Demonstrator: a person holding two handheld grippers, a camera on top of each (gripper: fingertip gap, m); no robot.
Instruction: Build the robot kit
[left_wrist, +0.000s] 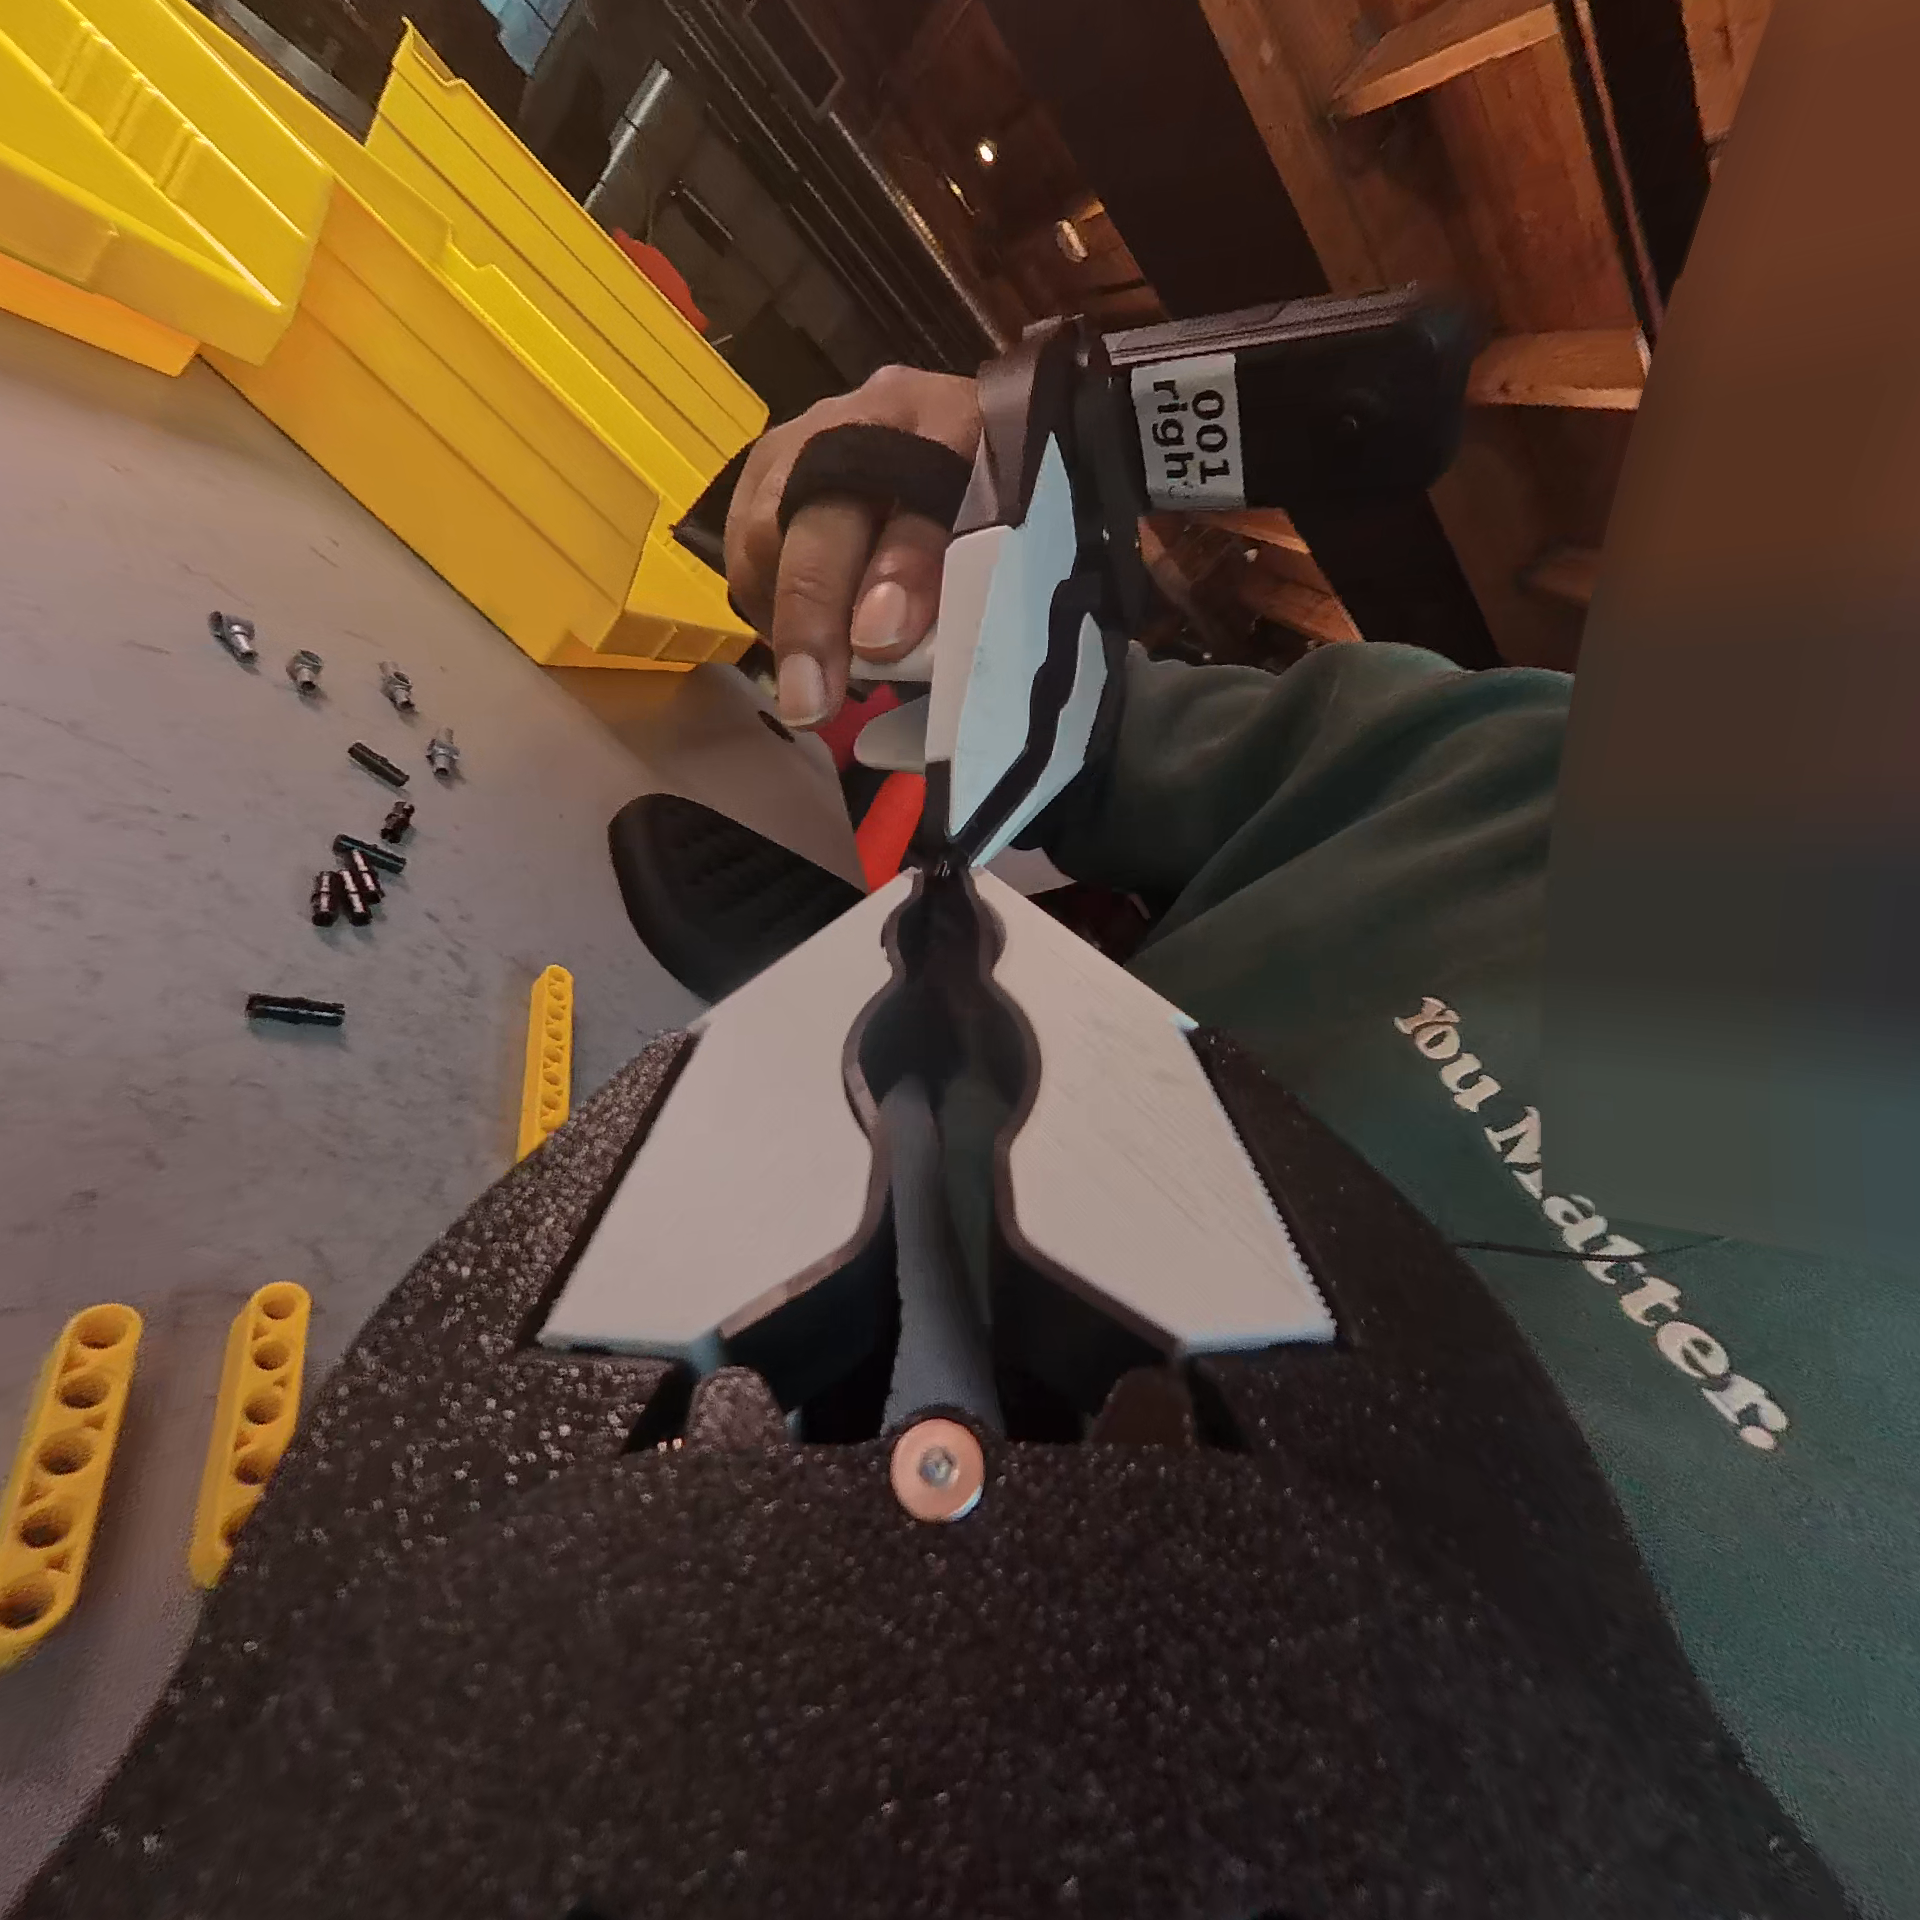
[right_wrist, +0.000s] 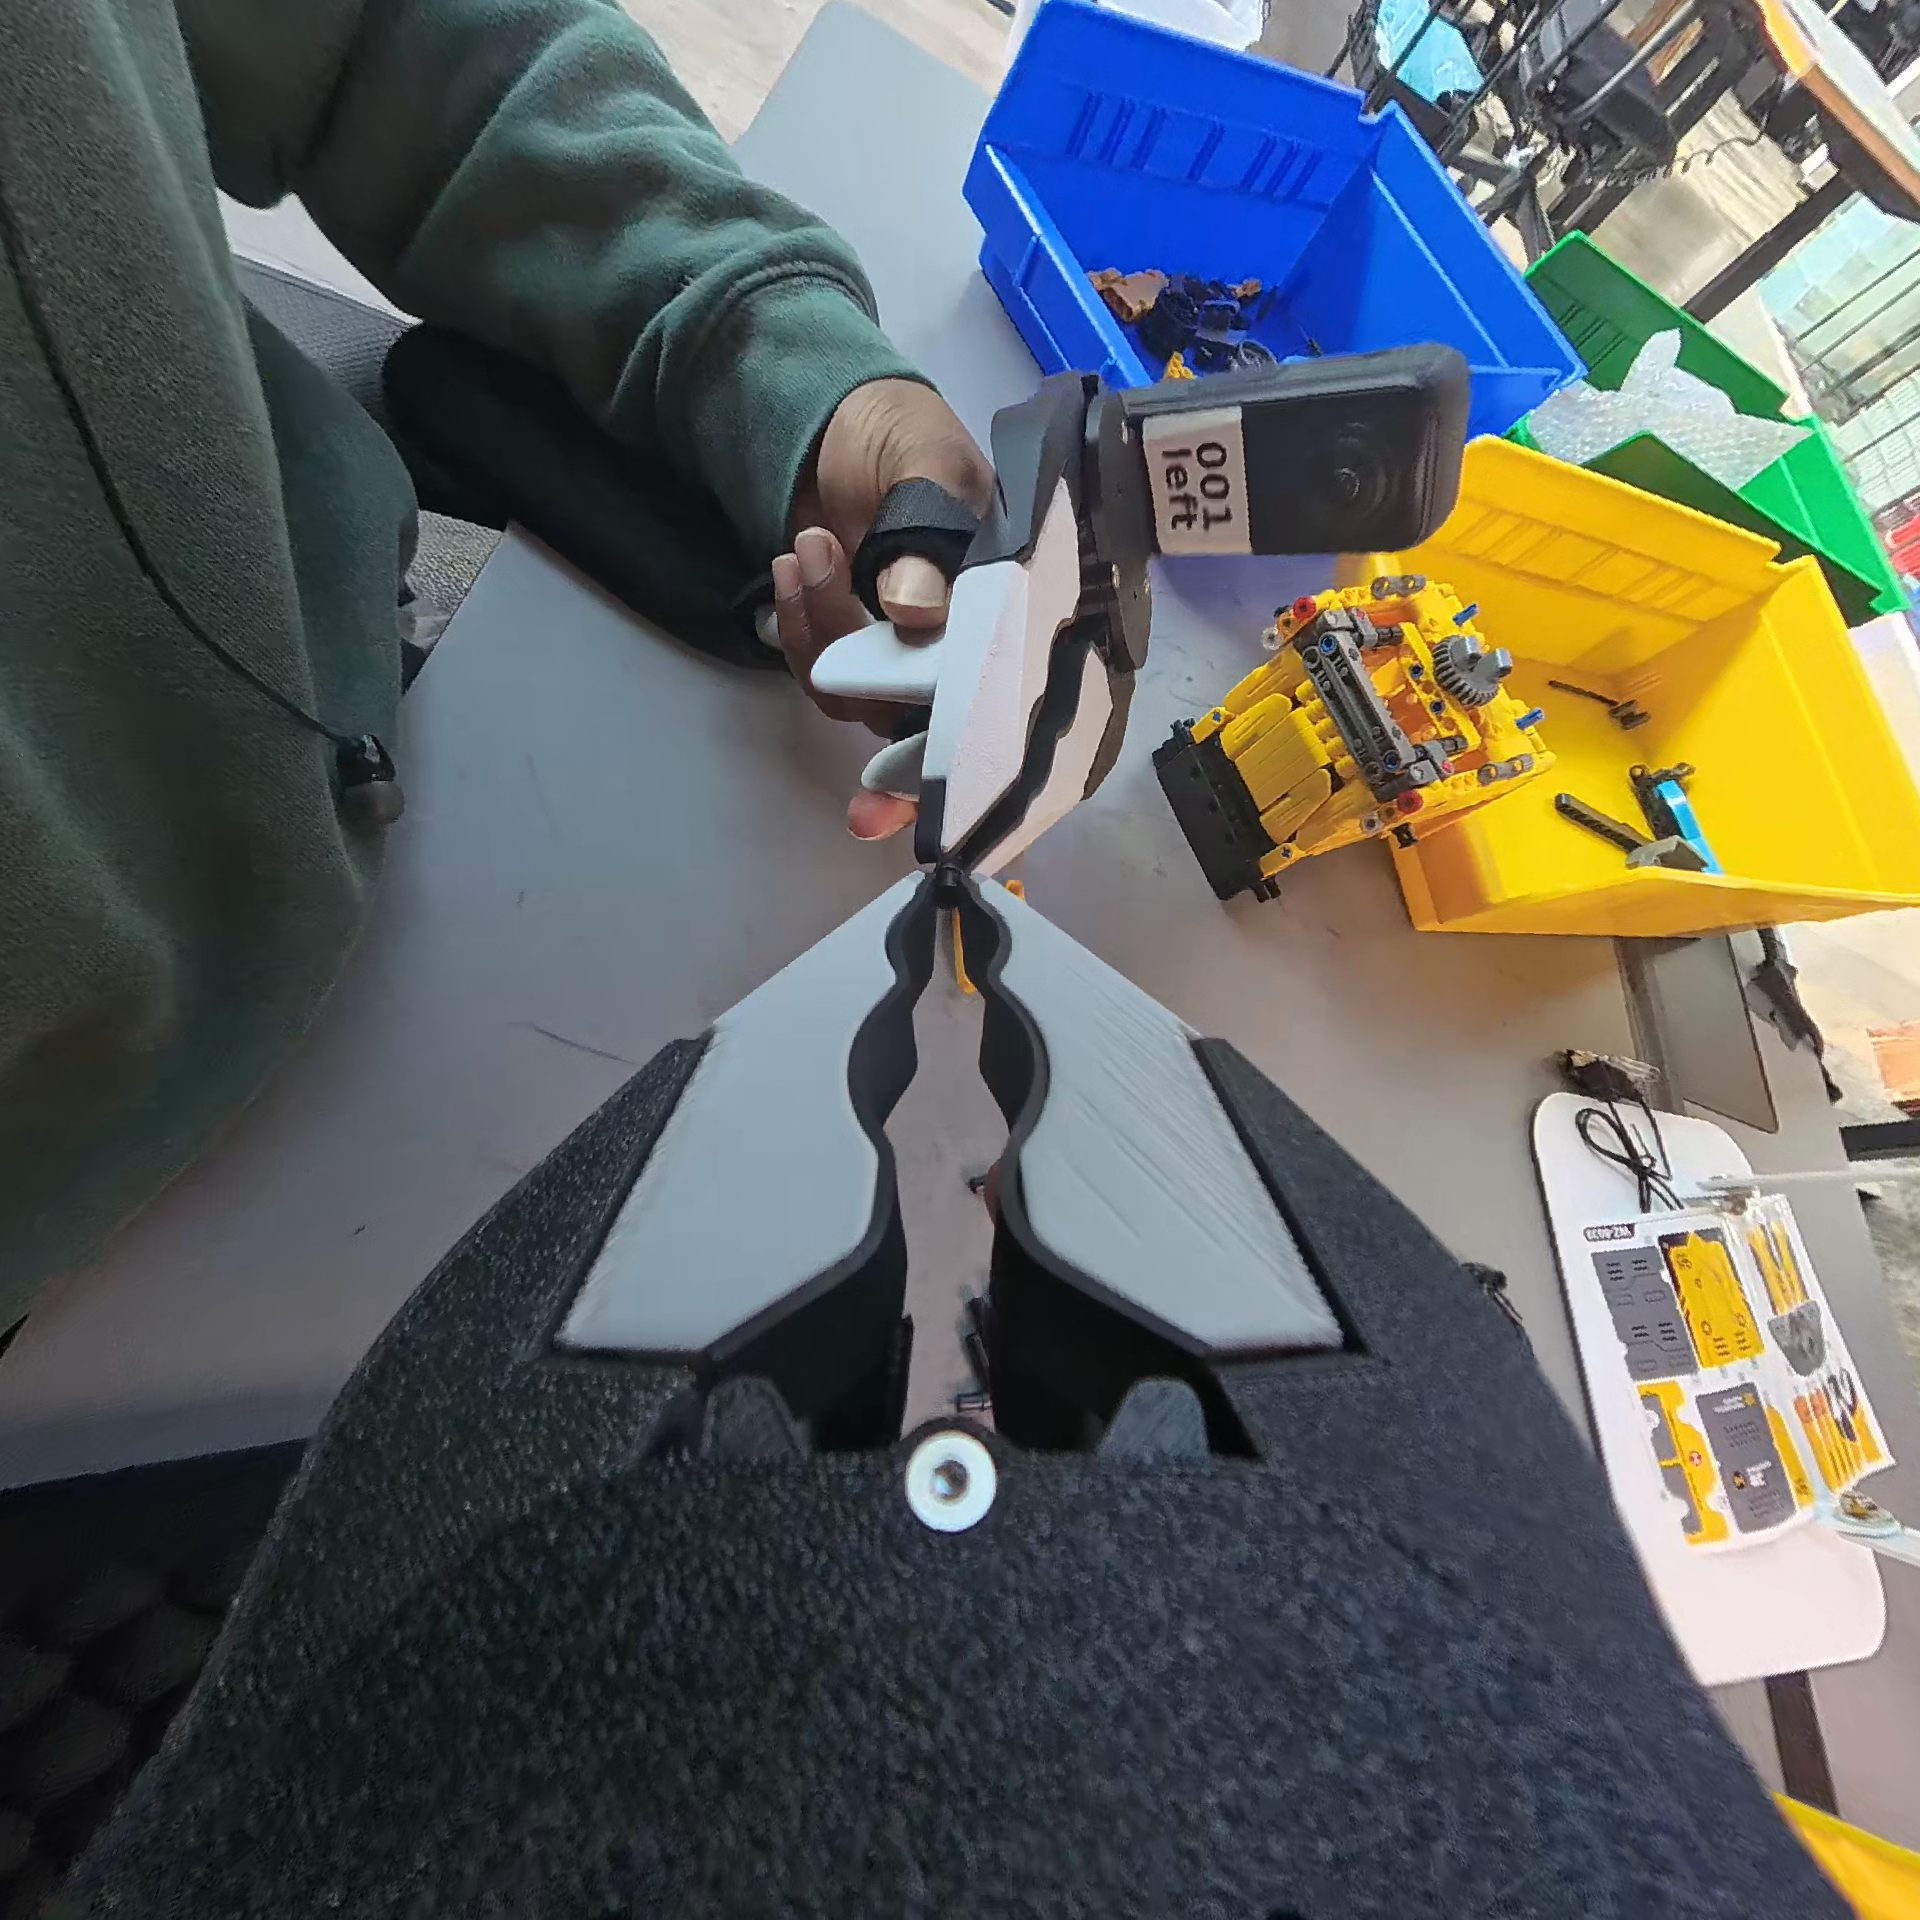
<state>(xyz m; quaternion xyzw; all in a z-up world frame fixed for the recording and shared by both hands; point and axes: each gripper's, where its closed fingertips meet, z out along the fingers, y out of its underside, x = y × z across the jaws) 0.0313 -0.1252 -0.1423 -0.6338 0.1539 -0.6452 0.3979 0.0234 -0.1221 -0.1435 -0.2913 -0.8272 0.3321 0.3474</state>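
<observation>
Where both grippers' tips meet, black pin (right_wrist: 948, 878) pinched.

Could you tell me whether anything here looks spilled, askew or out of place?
Only mildly: small black pins and silver connectors lie scattered loose on the grey table beside the yellow bins, and the yellow brick model lies tipped on its side. Nothing looks damaged.

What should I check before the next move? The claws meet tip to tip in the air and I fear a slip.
1. Right claw shut on the small black pin: ok.
2. Left claw shut at its tips: ok.
3. Left claw gripping the pin too: cannot tell.
4. Spare pins on the table, apart from both claws: ok.
5. Yellow model apart from the claws: ok.
</observation>
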